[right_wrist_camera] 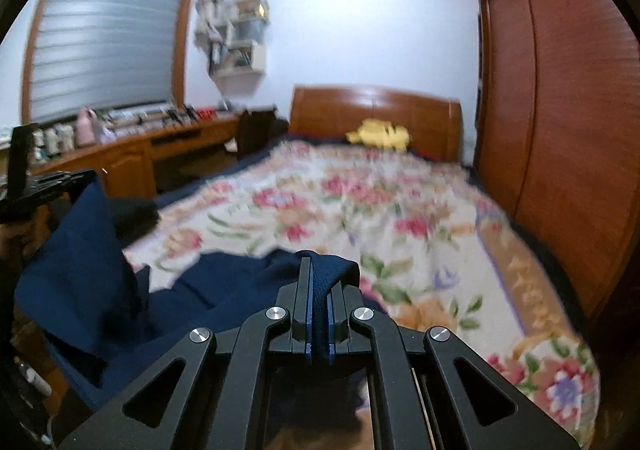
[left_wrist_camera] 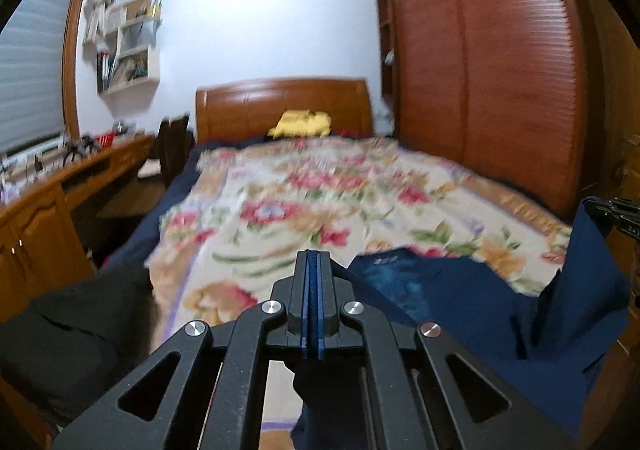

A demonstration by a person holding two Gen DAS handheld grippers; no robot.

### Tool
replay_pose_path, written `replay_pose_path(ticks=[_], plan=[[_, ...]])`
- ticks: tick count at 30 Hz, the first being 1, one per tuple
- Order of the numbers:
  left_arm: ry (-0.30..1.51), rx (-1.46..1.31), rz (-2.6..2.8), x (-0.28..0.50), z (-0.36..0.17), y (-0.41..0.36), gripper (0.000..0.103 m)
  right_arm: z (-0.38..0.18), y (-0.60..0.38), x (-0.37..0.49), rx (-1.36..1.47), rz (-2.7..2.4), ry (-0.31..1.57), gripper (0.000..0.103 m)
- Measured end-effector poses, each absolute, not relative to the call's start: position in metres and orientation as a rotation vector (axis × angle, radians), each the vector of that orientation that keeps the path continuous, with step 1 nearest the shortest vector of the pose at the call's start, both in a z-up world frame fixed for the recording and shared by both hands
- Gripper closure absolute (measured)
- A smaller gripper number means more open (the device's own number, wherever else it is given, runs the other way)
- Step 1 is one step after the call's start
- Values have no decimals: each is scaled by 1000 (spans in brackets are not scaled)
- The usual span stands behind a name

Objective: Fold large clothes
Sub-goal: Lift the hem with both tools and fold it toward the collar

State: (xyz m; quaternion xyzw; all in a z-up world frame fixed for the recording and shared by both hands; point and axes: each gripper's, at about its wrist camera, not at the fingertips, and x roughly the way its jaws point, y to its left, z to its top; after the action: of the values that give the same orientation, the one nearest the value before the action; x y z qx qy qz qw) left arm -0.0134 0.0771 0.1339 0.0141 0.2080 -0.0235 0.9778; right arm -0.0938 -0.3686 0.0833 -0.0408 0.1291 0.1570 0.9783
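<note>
Both jaws closed: left gripper (left_wrist_camera: 313,256) and right gripper (right_wrist_camera: 319,264) pinch navy blue cloth garment (left_wrist_camera: 460,302). Window blind (right_wrist_camera: 108,30) fully seen only from right wrist.

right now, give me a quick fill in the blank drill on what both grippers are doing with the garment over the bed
1. The left gripper and the right gripper are both shut on a garment whose colour is navy ____.
2. The bedspread has a ____ pattern.
3. The yellow item lies just in front of the wooden ____.
4. The tall slatted wardrobe stands on the ____ side of the bed in both views.

Missing words: blue; floral; headboard; right
</note>
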Motion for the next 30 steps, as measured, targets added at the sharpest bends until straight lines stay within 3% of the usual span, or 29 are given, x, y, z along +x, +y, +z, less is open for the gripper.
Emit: replay_pose_path(ticks=[5, 15, 22, 24, 27, 28, 30], plan=[[468, 15, -5, 35, 108, 86, 100, 63, -363, -25, -66, 281, 327, 98], [485, 12, 60, 132, 103, 93, 100, 86, -350, 97, -46, 186, 347, 98], [533, -24, 62, 186, 82, 94, 100, 58, -329, 176, -31, 66, 416, 98], [573, -44, 31, 190, 69, 92, 92, 45, -318, 193, -37, 86, 473, 98], [571, -6, 7, 176, 53, 82, 68, 26, -298, 205, -74, 107, 533, 93], [568, -5, -3, 172, 52, 81, 56, 24, -293, 208, -93, 99, 540, 87], [570, -21, -44, 155, 48, 77, 39, 22, -283, 205, -113, 117, 556, 64]])
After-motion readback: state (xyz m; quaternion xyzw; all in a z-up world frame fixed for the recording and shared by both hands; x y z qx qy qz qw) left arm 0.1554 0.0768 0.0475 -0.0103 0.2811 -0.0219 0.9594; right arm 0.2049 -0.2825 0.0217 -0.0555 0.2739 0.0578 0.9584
